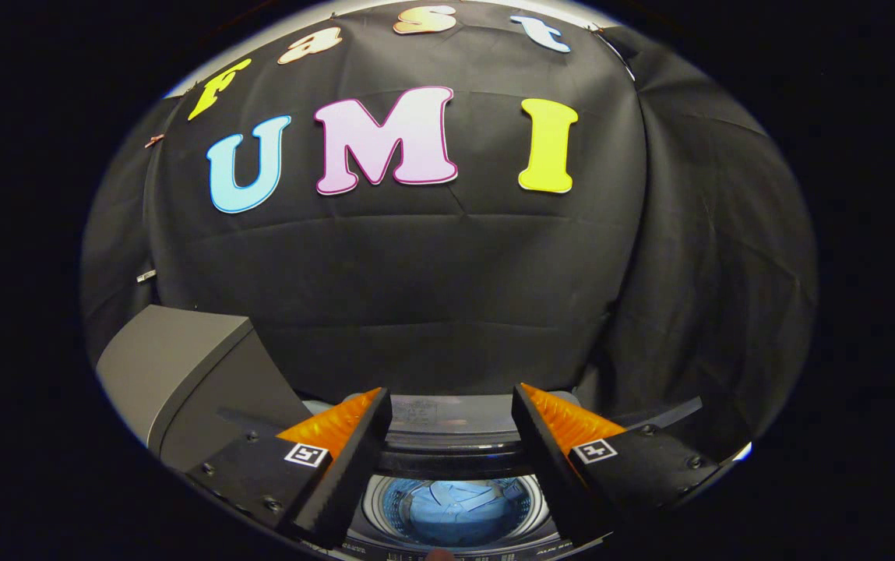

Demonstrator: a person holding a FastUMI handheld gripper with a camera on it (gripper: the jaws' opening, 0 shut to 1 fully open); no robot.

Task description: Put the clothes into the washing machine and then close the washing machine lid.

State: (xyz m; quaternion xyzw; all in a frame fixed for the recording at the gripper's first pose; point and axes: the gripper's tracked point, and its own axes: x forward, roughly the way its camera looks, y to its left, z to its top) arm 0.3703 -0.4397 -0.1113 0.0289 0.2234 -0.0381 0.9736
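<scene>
Gripper (pixel 451 397): 2 fingers spread wide, holding nothing. Clothes (pixel 455 510): blue, inside washing machine (pixel 447 413) drum, below and between fingers; lid (pixel 182 374) raised.

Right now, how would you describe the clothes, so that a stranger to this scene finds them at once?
Start from the washing machine that stands before the black cloth wall, its lid raised on one side. Look down between the open gripper fingers into the round drum. The clothes are the pale blue bundle lying inside it, the only soft thing among hard grey and metal parts.
</scene>
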